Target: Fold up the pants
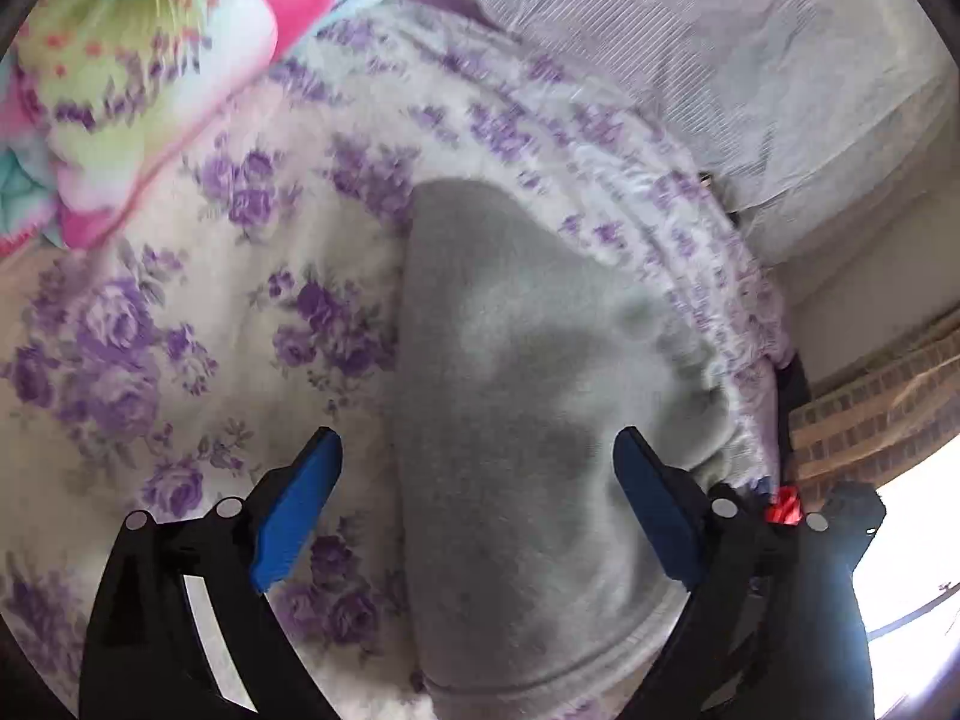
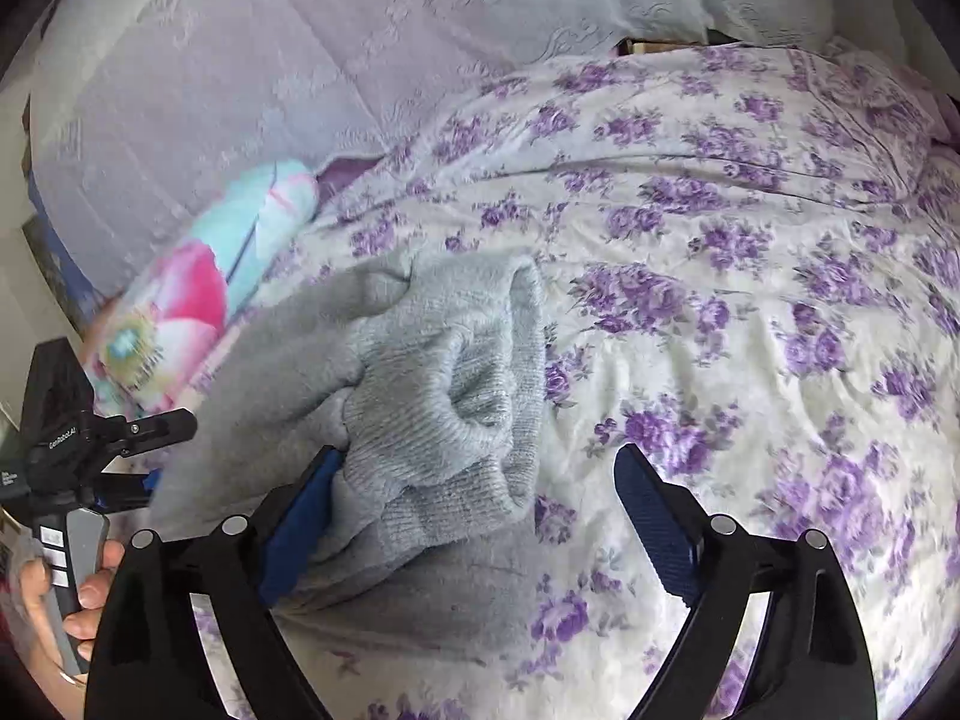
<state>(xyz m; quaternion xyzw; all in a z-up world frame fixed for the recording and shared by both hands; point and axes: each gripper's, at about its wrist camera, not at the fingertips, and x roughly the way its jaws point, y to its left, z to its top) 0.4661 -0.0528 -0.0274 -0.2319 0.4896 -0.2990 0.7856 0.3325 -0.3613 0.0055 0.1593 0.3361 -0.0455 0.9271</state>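
Grey fleece pants (image 1: 510, 348) lie in a long folded strip on the floral bedspread (image 1: 150, 312). My left gripper (image 1: 477, 433) hovers over the strip, open, with the cloth passing under the gap and neither blue pad pressing on it. In the right wrist view the ribbed grey end of the pants (image 2: 438, 396) is bunched up. My right gripper (image 2: 478, 451) is open; its left pad (image 2: 306, 516) rests against the bunched rib and its right pad stands clear over the bedspread (image 2: 750, 312). The left gripper's body (image 2: 90, 438) shows at the left edge, held by a hand (image 2: 66, 606).
A bright pink, green and blue pillow (image 1: 138, 78) (image 2: 198, 300) lies beside the pants. Pale lilac textured fabric (image 2: 240, 72) rises behind the bed. A brick wall (image 1: 870, 414) and a bright window lie beyond the bed's right edge.
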